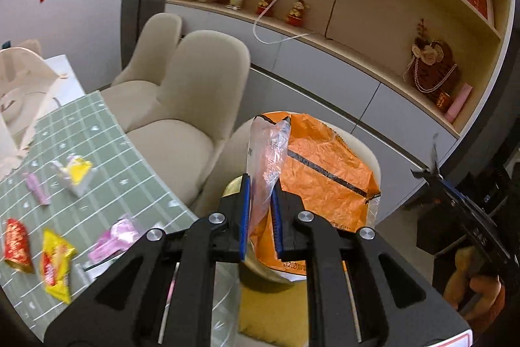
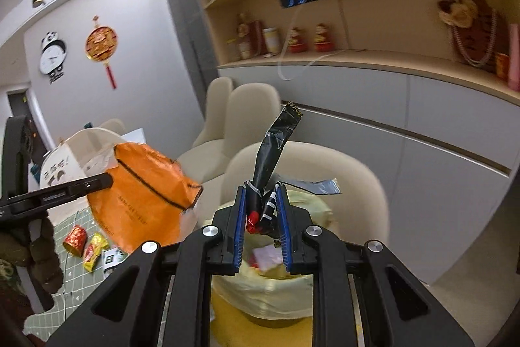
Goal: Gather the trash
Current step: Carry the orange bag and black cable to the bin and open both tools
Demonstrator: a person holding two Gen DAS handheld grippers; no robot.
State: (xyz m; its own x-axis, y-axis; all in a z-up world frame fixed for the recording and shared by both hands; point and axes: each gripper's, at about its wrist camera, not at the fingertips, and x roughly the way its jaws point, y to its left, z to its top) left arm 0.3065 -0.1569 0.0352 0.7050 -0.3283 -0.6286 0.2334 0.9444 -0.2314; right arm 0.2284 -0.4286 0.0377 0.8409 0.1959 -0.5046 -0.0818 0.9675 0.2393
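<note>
- Table (image 1: 107, 132) with green checked cloth lay to the left, small wrappers (image 1: 55, 262) scattered on it.
- Bin (image 2: 260, 291) with a pale yellow liner stood directly below the right gripper, in front of a beige chair (image 2: 351, 171).
- Left gripper (image 1: 261, 213) was angled downward, jaws clenched on an orange bag (image 1: 325, 171) and its clear plastic flap.
- Right gripper (image 2: 261, 217) pointed down over the bin, jaws grasping a crumpled black wrapper (image 2: 276, 139).

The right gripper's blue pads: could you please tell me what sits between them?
In the right wrist view, a crumpled black foil wrapper is pinched between the right gripper's pads, above the yellow-lined bin.
</note>
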